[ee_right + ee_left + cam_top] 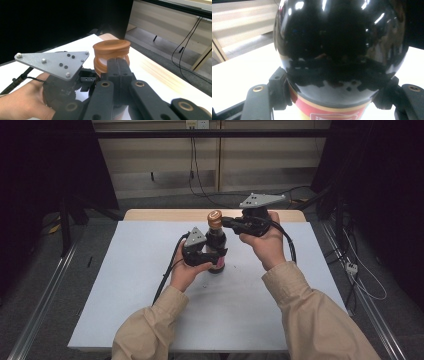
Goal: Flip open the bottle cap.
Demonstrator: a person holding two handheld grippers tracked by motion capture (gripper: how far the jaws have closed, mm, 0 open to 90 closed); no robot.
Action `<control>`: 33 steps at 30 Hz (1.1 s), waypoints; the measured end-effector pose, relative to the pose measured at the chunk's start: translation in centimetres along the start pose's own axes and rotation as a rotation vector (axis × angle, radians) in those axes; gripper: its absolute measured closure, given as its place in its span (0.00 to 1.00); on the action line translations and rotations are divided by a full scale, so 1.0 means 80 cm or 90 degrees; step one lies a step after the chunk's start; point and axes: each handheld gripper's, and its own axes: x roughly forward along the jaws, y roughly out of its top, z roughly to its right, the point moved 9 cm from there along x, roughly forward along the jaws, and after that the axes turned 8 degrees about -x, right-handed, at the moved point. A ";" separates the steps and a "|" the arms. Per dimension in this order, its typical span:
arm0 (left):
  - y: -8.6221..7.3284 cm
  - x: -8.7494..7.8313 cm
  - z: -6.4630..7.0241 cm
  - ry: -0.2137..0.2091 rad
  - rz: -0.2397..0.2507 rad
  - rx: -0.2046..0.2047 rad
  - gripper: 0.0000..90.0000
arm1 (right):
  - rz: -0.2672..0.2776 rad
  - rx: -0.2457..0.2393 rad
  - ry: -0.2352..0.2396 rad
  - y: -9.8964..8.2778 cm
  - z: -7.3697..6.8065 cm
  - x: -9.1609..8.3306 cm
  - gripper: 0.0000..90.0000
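A dark glass bottle point(216, 251) stands upright at the centre of the frame on the white table point(125, 285). The left gripper point(206, 256) clamps its body from the left. The right gripper point(226, 222), jaws fully closed, touches the brown cap point(215, 219) from the right. A red-and-gold label wraps the glossy bottle

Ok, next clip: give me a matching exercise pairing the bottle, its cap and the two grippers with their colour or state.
Things:
1. dark glass bottle with red label
2. brown round plastic cap
3. left gripper
4. right gripper

States:
A. fingers shut together, tips against the cap's side
B. stands upright on the white table
C. fingers clamped on the bottle's body
D. tops the bottle's neck

Pairs: 1-B, 2-D, 3-C, 4-A
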 end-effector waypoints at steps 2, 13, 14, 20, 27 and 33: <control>0.000 0.000 0.000 0.000 0.000 0.000 0.34 | 0.001 -0.001 -0.002 0.000 0.000 0.000 1.00; 0.000 0.000 -0.001 -0.001 0.000 -0.001 0.34 | 0.002 0.000 -0.004 0.003 0.000 0.001 1.00; 0.000 0.000 -0.001 -0.001 0.000 -0.001 0.34 | 0.003 0.001 -0.005 0.003 0.001 0.001 1.00; 0.000 0.000 -0.001 -0.002 -0.001 -0.002 0.34 | 0.001 -0.001 -0.005 0.004 0.000 0.001 1.00; 0.000 0.000 -0.001 0.003 0.001 -0.002 0.34 | 0.003 0.001 -0.005 0.006 0.001 0.001 1.00; 0.000 0.000 -0.001 0.004 0.001 -0.001 0.34 | 0.005 0.000 -0.008 0.011 0.000 0.001 1.00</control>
